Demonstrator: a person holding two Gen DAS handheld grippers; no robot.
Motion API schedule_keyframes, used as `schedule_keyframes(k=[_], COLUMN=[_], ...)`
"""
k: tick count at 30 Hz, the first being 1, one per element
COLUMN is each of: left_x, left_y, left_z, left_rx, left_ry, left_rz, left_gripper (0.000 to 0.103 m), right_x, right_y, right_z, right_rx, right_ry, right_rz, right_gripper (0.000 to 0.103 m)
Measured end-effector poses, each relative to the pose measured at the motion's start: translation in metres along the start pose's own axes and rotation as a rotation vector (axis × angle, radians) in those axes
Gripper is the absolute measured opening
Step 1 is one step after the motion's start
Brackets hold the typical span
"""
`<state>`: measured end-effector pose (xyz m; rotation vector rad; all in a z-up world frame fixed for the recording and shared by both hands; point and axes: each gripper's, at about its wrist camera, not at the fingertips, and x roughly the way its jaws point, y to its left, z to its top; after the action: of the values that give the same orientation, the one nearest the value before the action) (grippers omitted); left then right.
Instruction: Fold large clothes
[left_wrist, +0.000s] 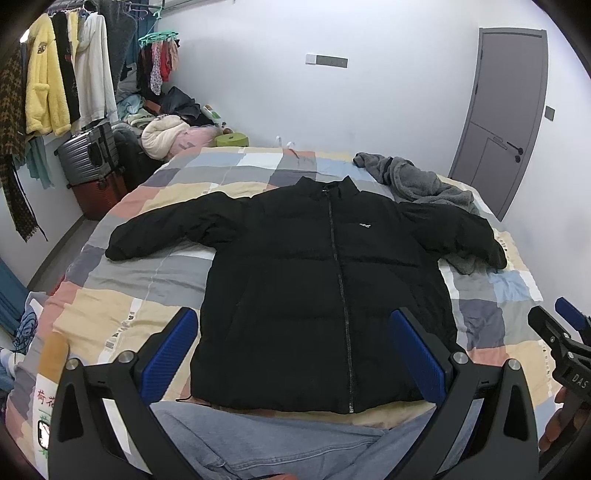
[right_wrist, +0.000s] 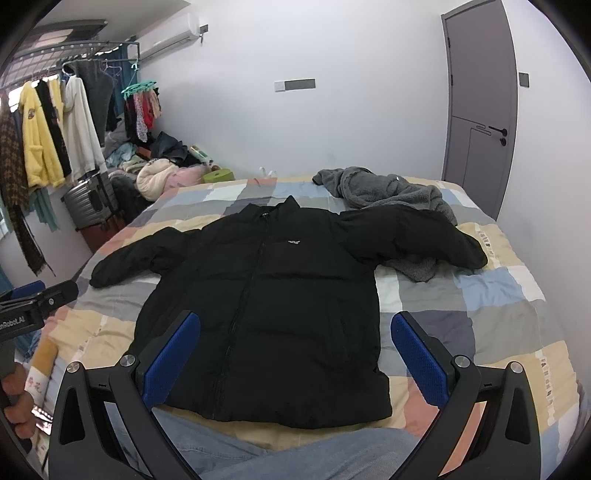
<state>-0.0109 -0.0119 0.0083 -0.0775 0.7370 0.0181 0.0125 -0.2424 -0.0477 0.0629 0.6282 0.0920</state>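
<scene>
A black puffer jacket (left_wrist: 325, 280) lies flat and front-up on a bed (left_wrist: 147, 266) covered in a patchwork quilt of grey, peach, cream and blue. Its zip is closed, the collar points toward the far wall, and both sleeves are spread out to the sides. The sleeve on the right of the picture rests partly on a crumpled grey fleece garment (left_wrist: 417, 181) that lies near the far corner of the bed.

The left gripper (left_wrist: 295, 354) hovers above the jacket's hem, its blue-padded fingers (left_wrist: 173, 354) spread wide with nothing between them; the lower body of the jacket shows in the gap. The right gripper (right_wrist: 295, 358) is likewise wide apart and empty, held over the hem's right-hand part, so that its right finger frames bare quilt just beside the jacket's edge. Neither gripper touches the fabric.

A person's leg in light blue jeans (left_wrist: 258, 443) lies just below the hem. Hung clothes (left_wrist: 62, 85) and suitcases (left_wrist: 92, 155) stand along the left wall, and a grey door (left_wrist: 506, 110) is at the right.
</scene>
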Motion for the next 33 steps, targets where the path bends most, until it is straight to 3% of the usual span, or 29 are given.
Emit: schedule_keyframes(k=[33], left_x=[0.000], left_y=[-0.012], left_z=[0.017], left_rx=[0.032], left_ry=[-0.003], left_rz=[-0.020], left_gripper=[0.103], right_x=[0.002], right_y=[-0.014], right_z=[0.006], right_rx=[0.033], right_ry=[0.009], right_rz=[0.025], right_gripper=[0.103])
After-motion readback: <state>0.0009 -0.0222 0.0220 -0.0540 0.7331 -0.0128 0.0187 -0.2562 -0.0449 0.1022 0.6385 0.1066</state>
